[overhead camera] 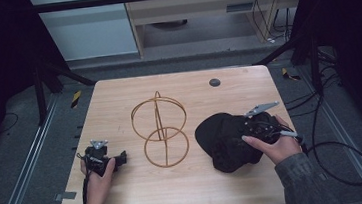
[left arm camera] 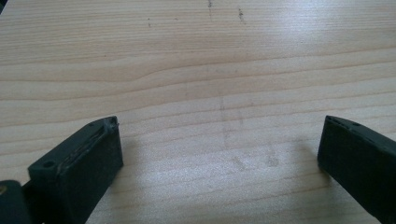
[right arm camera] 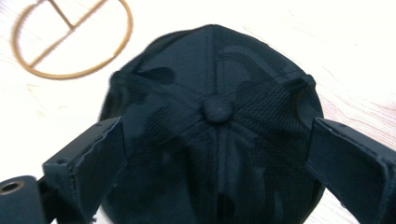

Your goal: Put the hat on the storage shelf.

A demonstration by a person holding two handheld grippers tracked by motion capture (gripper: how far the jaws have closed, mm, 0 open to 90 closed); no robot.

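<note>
**Right gripper view: black cap sits between wide-spread fingers**

Right gripper view has the black cap (right arm camera: 215, 126) straight ahead, crown up, its top button just above the middle of the gap between the two black fingers (right arm camera: 88, 163). One finger lies along each side of the crown, spread wide; the left one overlaps the cap's edge and the right one sits close against the mesh panel, but whether either presses the fabric I cannot tell. Nothing is clamped.

In the high view the cap (overhead camera: 222, 138) lies on the right half of the wooden counter (overhead camera: 127, 187), with the right gripper (overhead camera: 261, 127) over its right side. The right hand (overhead camera: 276, 143) wraps the gripper's body from behind, the sleeved forearm coming up from the lower right corner, and the grey three-cornered plate rides on top.

Just left of the cap stands a gold wire stand (overhead camera: 161, 131), made of two rings joined by a crossing hoop; it is apart from the cap. One of its rings (right arm camera: 70, 39) appears at the upper left of the right gripper view.

Further left, the left gripper (overhead camera: 105, 158) rests low near the counter's left edge, held by the left hand (overhead camera: 98, 173). The left gripper view shows its fingers (left arm camera: 79, 163) wide apart over bare wood, holding nothing.
</note>
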